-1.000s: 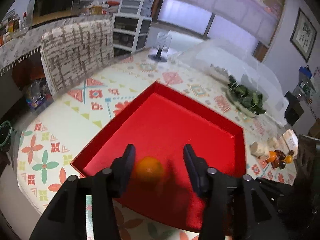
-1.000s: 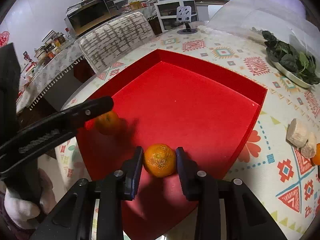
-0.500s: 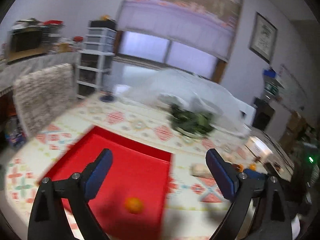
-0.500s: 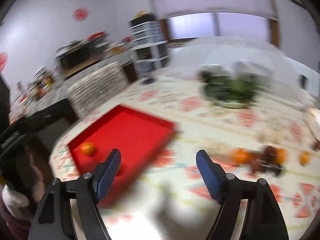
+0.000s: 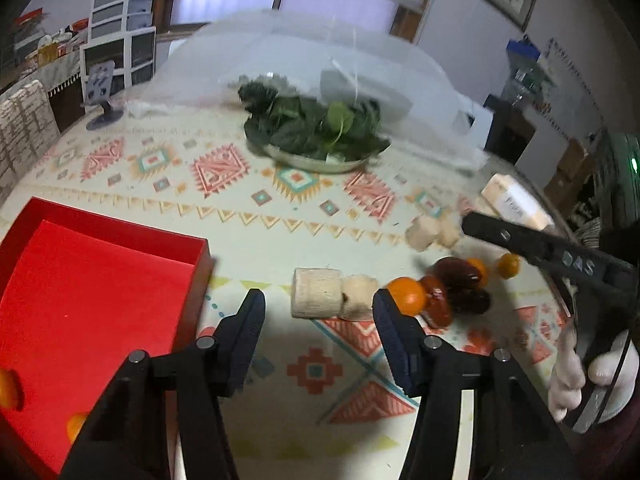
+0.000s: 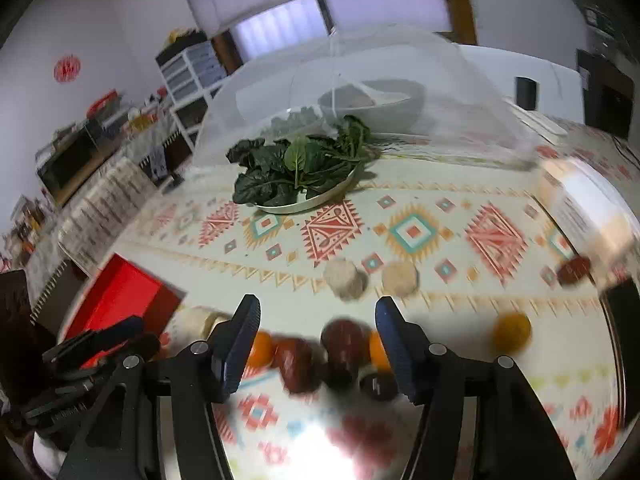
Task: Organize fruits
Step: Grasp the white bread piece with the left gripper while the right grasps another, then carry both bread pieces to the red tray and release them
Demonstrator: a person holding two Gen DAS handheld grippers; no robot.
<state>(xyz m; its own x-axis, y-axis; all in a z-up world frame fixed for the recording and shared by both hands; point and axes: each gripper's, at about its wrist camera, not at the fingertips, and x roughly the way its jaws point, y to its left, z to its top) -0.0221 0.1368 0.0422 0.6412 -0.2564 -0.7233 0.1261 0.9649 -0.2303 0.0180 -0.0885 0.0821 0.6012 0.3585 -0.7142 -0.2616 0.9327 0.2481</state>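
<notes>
1. The loose fruit sits in a cluster on the table [image 5: 248, 216]: an orange [image 5: 407, 295] touching dark red fruits [image 5: 460, 276], with another small orange [image 5: 508, 265] just beside them.
2. In the right wrist view the same cluster [image 6: 320, 350] lies just ahead of the right gripper [image 6: 318, 340], blurred, and one orange [image 6: 511, 333] sits apart to its right.
3. The red tray [image 5: 92, 292] stands at the table's left end and holds two oranges [image 5: 8, 389] near its close corner, both cut off by the picture's edge.
4. The left gripper [image 5: 318, 320] hovers over the table beside the tray, jaws wide apart and empty, with two pale cylinder-shaped pieces [image 5: 332, 299] just in front of them.
5. The right gripper's jaws are also wide apart, holding nothing.
6. Seen from the left wrist, the right gripper's black body carries pale lettering, too blurred to read surely.
7. A cream box [image 5: 516, 208] near the table's far right edge bears a label that cannot be read.
8. Further back, a plate of dark leafy greens [image 6: 298, 172] rests by a mesh food cover [image 6: 360, 88].
</notes>
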